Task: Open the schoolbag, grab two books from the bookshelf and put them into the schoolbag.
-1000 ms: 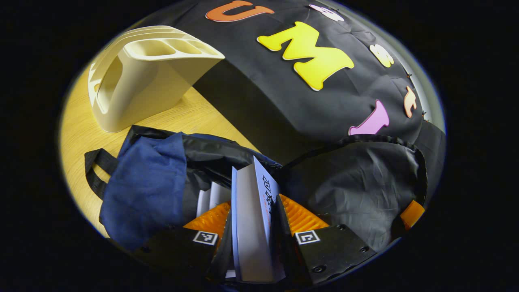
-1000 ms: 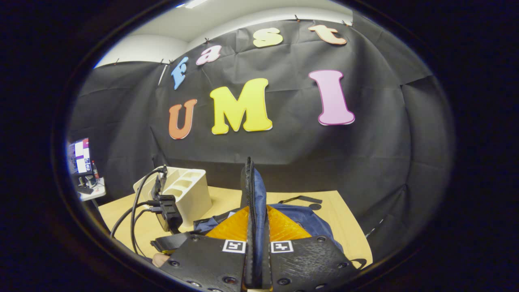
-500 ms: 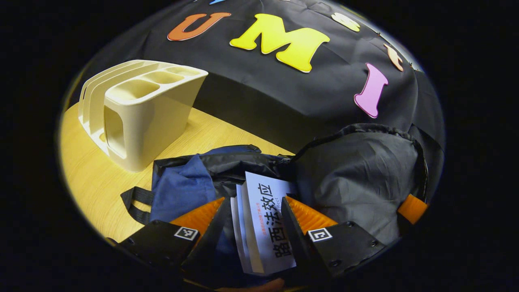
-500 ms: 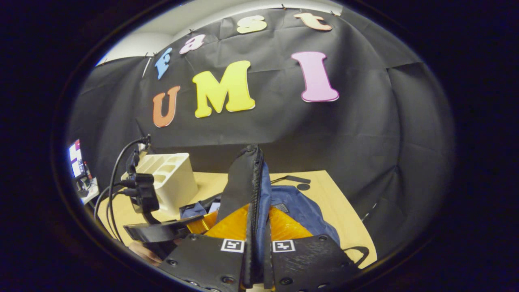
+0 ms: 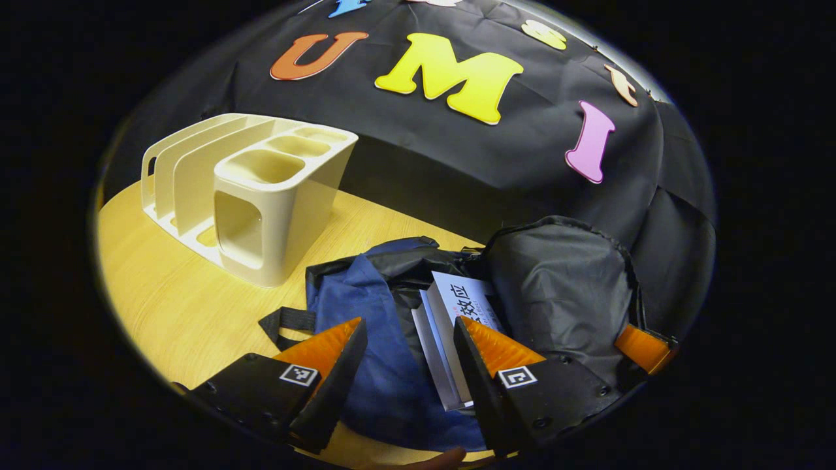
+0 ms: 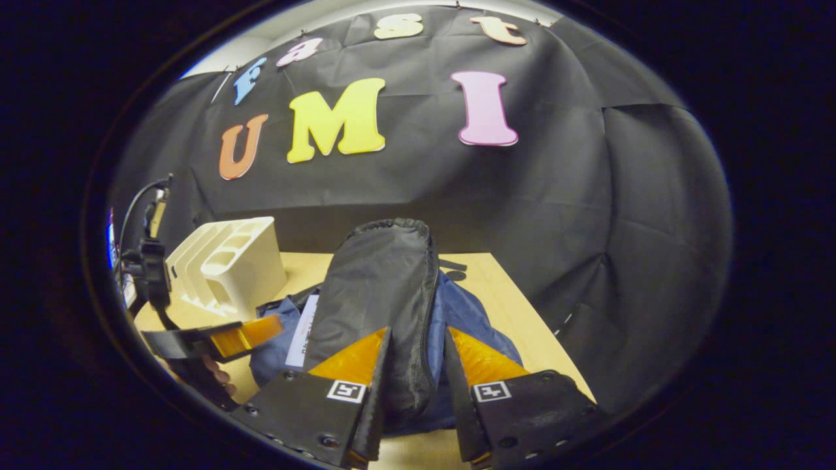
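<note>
I had let go: my left gripper [image 5: 408, 356] stood open, both books [image 5: 450, 326] in the bag [image 5: 366, 294]; right gripper [image 6: 415, 365] loosened off the flap [image 6: 385, 287]. Packing looked done.

Parted tongs [image 6: 415, 365] astride schoolbag flap [image 6: 385, 287]

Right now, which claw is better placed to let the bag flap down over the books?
Probably the right claw: its open fingers straddle the raised black flap. The left claw hangs open over the books inside the schoolbag.
</note>
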